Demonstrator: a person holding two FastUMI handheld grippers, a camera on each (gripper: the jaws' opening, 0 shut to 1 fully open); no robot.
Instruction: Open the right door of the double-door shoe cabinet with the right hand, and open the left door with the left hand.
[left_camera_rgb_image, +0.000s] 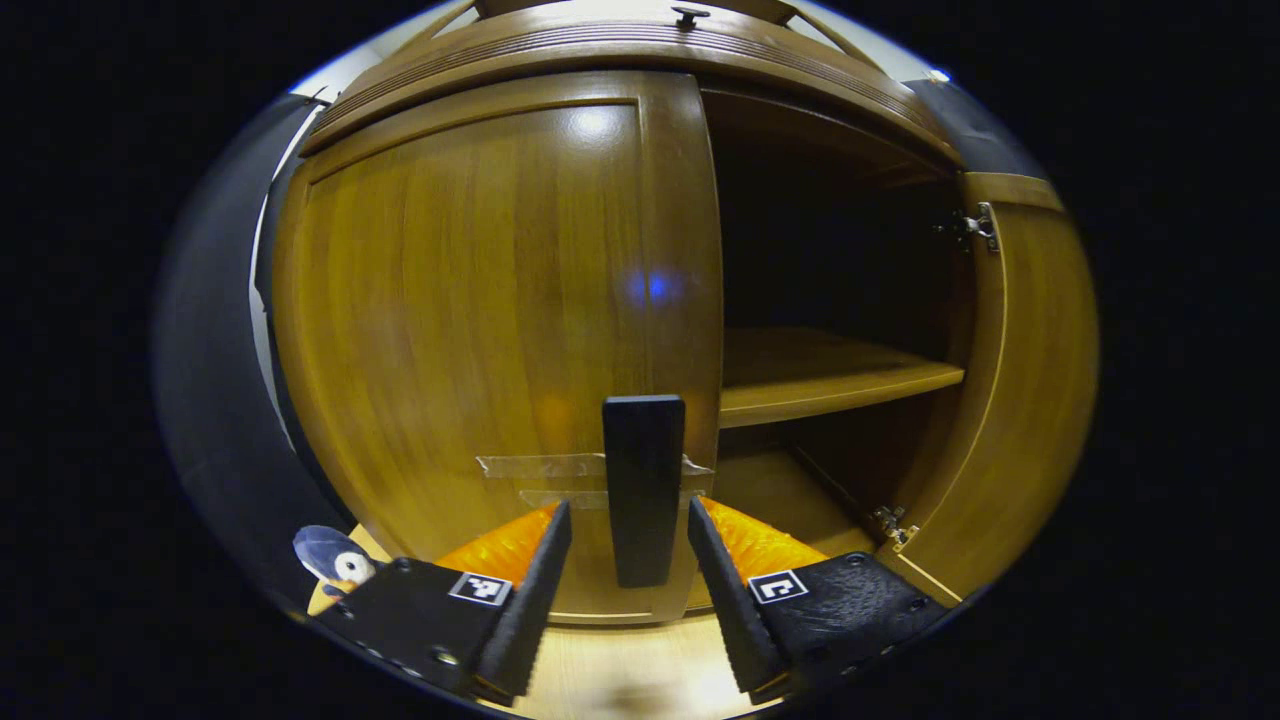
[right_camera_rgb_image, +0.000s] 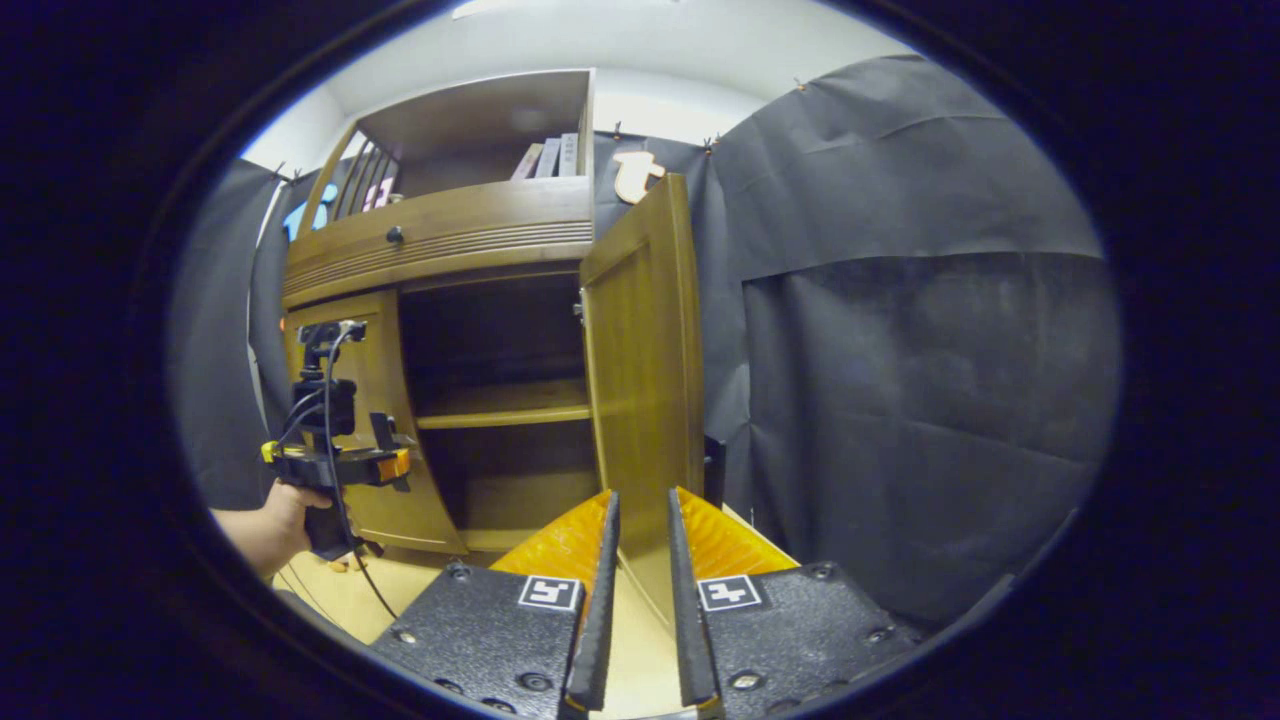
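Cabinet's (left_camera_rgb_image: 640, 50) left door handle (left_camera_rgb_image: 643, 490) stands between the left gripper's (left_camera_rgb_image: 630, 590) spread fingers (left_camera_rgb_image: 535, 590).

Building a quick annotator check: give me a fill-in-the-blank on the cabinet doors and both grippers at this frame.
1. The right door is swung ____.
2. The left door is still ____.
3. The black handle stands between the fingers of the ____ gripper, untouched.
4. Inside the cabinet, the wooden shelf is ____.

Missing words: open; closed; left; empty
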